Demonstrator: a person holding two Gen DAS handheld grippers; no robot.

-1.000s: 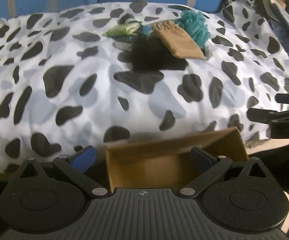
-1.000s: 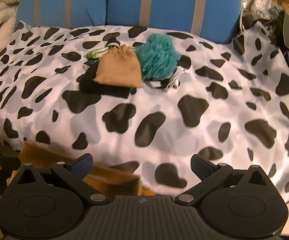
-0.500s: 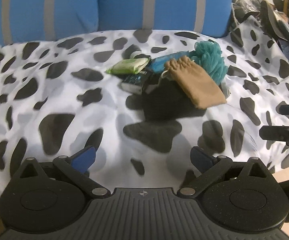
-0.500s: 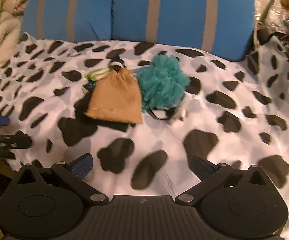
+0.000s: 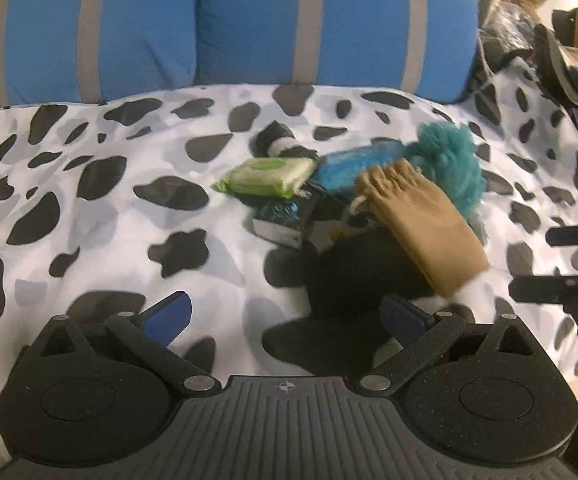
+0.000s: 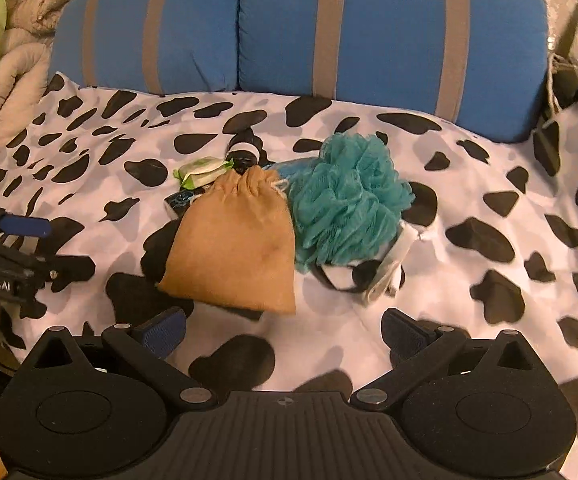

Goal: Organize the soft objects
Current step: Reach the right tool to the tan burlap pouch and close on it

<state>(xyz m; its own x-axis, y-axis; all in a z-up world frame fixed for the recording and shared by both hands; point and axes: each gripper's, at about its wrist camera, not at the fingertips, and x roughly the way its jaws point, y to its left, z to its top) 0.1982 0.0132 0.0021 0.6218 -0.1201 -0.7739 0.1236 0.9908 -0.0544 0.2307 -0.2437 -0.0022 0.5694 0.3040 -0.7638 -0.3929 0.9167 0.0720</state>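
Observation:
A pile of soft things lies on the cow-print sheet (image 5: 89,240). A tan drawstring pouch (image 6: 237,244) (image 5: 417,224) rests on a black cloth (image 5: 353,276). To its right sits a teal mesh bath pouf (image 6: 349,204) (image 5: 453,160). Behind are a green wipes pack (image 5: 269,176) (image 6: 201,170), a blue fuzzy item (image 5: 353,164) and a small dark box (image 5: 281,224). My left gripper (image 5: 285,316) is open, just short of the black cloth. My right gripper (image 6: 283,330) is open, its fingers just in front of the pouch.
Two blue cushions with grey stripes (image 6: 329,28) line the back of the bed. A beige quilt and green cloth (image 6: 5,40) are heaped at the left, bags and clutter (image 5: 549,40) at the right. A white strap (image 6: 389,276) pokes out under the pouf.
Both grippers have moved forward over the bed toward the pile. The cardboard box at the bed's edge has dropped out of view. Both stay open.

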